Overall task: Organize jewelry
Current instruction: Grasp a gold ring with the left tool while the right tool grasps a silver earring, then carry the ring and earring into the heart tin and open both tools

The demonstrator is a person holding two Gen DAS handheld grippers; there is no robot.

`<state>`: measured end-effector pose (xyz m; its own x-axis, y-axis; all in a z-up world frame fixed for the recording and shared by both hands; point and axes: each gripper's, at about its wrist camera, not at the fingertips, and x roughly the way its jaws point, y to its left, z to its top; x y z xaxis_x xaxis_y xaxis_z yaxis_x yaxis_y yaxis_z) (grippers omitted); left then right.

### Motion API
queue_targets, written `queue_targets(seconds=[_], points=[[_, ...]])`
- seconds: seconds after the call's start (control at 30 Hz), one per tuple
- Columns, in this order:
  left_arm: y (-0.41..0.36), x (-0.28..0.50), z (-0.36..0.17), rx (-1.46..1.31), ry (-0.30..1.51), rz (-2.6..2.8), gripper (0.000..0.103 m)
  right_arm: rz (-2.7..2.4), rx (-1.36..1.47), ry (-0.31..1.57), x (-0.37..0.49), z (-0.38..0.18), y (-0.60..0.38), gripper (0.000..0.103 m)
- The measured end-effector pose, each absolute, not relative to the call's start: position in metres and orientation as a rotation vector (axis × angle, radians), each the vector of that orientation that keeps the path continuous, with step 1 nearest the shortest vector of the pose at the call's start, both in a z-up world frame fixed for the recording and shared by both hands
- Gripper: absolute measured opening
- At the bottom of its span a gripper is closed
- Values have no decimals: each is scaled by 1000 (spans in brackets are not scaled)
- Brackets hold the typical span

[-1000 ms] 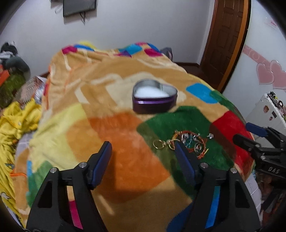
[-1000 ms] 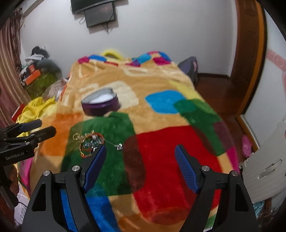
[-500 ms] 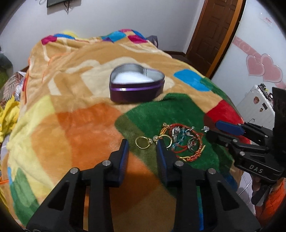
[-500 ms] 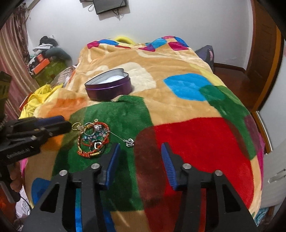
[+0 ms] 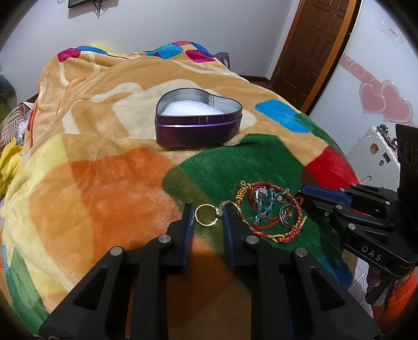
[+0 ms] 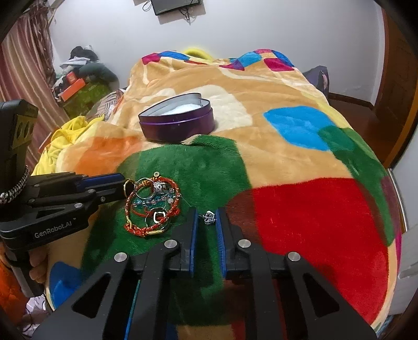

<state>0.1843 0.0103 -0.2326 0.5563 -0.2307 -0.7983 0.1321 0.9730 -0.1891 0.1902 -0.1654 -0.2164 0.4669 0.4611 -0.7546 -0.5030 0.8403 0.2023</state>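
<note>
The left gripper (image 5: pixel 207 209), marked "GenRobot.AI" in the right view, holds its jaws narrowly apart around a thin gold ring (image 5: pixel 206 215) on the patchwork fleece blanket (image 5: pixel 104 183). The right gripper (image 6: pixel 206 215), marked "DAS" in the left view, brackets a small silver charm (image 6: pixel 209 217). Between both lies a tangle of red and gold bracelets (image 6: pixel 152 206). Beyond the jaws stands an open purple heart-shaped tin (image 5: pixel 198 120); only the right view shows a wall-mounted screen (image 6: pixel 177 5).

A plush patchwork blanket (image 6: pixel 300 162) of orange, green, red and blue covers the bed, with yellow cloth (image 6: pixel 62 138) beside it, a brown wooden door (image 5: pixel 313 44), pink heart decals (image 5: pixel 384 102) on the wall, and striped curtains (image 6: pixel 18 68).
</note>
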Motion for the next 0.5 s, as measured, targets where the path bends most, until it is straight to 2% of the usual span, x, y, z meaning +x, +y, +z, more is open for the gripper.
queue_targets(seconds=[0.5], points=[[18, 171, -211, -128, 905, -183, 21, 582, -50, 808, 182, -181, -163, 12]])
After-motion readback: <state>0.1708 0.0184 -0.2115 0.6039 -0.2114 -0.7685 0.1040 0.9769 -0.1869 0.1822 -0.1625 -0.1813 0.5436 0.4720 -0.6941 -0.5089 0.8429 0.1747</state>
